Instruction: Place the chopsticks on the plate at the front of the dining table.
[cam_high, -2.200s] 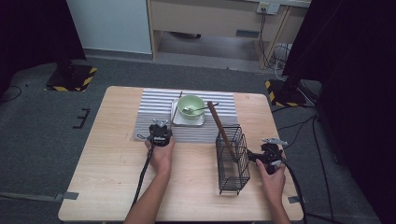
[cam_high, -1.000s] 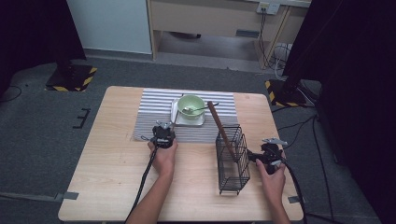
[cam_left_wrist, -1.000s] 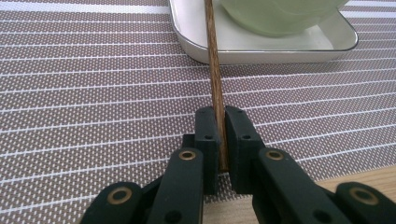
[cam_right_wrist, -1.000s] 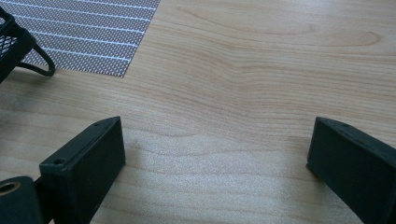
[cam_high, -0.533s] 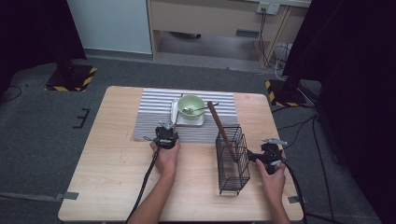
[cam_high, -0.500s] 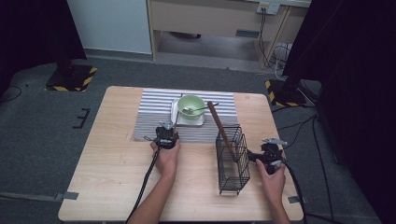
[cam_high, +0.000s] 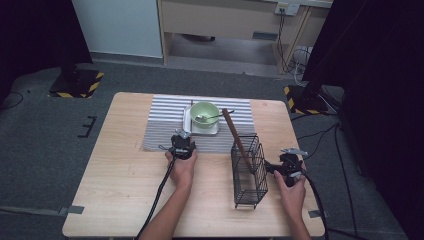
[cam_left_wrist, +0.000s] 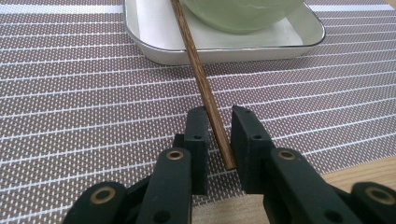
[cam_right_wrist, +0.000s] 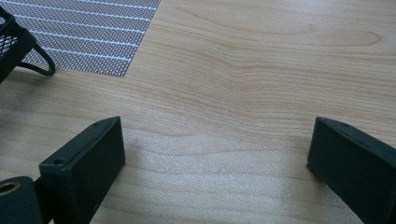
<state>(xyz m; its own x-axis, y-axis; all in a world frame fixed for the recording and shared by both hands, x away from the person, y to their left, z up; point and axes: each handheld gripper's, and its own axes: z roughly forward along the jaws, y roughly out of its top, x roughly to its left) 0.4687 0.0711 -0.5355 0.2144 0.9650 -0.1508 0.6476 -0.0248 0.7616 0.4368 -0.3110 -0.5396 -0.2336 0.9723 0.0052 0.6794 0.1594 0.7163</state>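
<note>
A thin brown wooden chopstick (cam_left_wrist: 201, 74) lies slanted, its far end up on the rim of a white tray (cam_left_wrist: 154, 42) and its near end on the striped placemat (cam_left_wrist: 93, 102). My left gripper (cam_left_wrist: 219, 116) straddles that near end. Its jaws have just been opening, and a small gap shows beside the stick, so it is open around it. In the high view the left gripper (cam_high: 182, 142) sits at the mat's front edge. My right gripper (cam_high: 272, 167) rests to the right of a black wire basket (cam_high: 250, 172); its jaws (cam_right_wrist: 215, 140) stand wide open over bare wood.
A pale green bowl (cam_high: 205, 112) with a spoon (cam_high: 212, 117) sits on the tray (cam_high: 210, 131). A thick brown stick (cam_high: 235, 135) leans out of the basket. A corner of the basket (cam_right_wrist: 18, 46) shows close by in the right gripper view.
My left hand has shifted slightly to the right along the mat's front edge. The right hand and the basket have stayed where they were.
</note>
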